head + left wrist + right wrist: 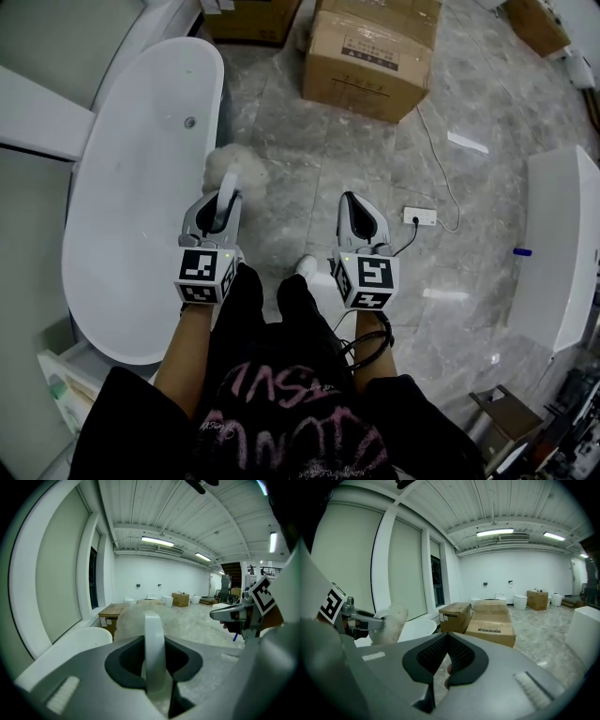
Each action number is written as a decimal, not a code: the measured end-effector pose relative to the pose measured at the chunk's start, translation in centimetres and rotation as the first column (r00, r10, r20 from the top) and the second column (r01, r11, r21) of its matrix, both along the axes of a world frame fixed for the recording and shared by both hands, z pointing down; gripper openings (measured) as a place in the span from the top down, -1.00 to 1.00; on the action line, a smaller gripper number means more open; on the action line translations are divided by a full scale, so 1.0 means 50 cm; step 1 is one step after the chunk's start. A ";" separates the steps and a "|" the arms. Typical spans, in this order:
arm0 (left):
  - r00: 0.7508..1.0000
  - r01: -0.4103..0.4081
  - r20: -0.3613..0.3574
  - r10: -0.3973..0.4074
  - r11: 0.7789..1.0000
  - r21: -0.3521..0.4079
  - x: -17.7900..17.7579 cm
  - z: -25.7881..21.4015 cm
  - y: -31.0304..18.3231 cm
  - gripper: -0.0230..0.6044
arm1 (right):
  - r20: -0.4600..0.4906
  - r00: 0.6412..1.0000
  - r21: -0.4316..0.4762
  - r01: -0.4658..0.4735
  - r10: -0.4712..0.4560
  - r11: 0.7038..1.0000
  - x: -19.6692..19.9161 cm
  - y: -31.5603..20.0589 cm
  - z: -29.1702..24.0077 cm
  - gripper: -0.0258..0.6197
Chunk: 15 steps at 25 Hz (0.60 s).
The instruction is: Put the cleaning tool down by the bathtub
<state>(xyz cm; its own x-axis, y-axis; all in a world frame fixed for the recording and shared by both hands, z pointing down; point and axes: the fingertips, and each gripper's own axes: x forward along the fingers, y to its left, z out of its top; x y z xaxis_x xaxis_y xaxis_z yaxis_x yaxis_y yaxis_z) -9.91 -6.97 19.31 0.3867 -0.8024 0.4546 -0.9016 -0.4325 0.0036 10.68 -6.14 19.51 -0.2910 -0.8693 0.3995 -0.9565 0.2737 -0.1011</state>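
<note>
Cleaning tool [232, 170] held at the right rim of the white bathtub [122, 225]

The left gripper [225, 199] is clamped on the tool's flat white handle, and the fluffy cream head sticks out at the far end over the grey marble floor [291, 141]. To its right, the right gripper [353, 204] has its jaws pressed together on nothing. Cardboard boxes [370, 56] stand farther off.

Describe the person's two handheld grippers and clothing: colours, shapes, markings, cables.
Both the left gripper and right gripper are grey, tapering shells with dark-lined jaws. Each carries a white cube with black square markers. A black cable loops at the right wrist. The person wears a black top with pink lettering.
</note>
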 end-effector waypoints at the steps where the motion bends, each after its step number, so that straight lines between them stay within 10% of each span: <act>1: 1.000 -0.003 0.001 0.003 1.000 -0.004 0.000 0.006 0.000 0.64 | 0.000 1.000 -0.003 -0.004 0.004 1.000 0.001 -0.001 0.004 0.85; 15: 1.000 -0.030 0.004 0.030 0.996 -0.083 0.000 0.102 0.001 0.64 | -0.022 0.999 -0.063 -0.032 0.031 0.998 -0.009 -0.005 0.088 0.85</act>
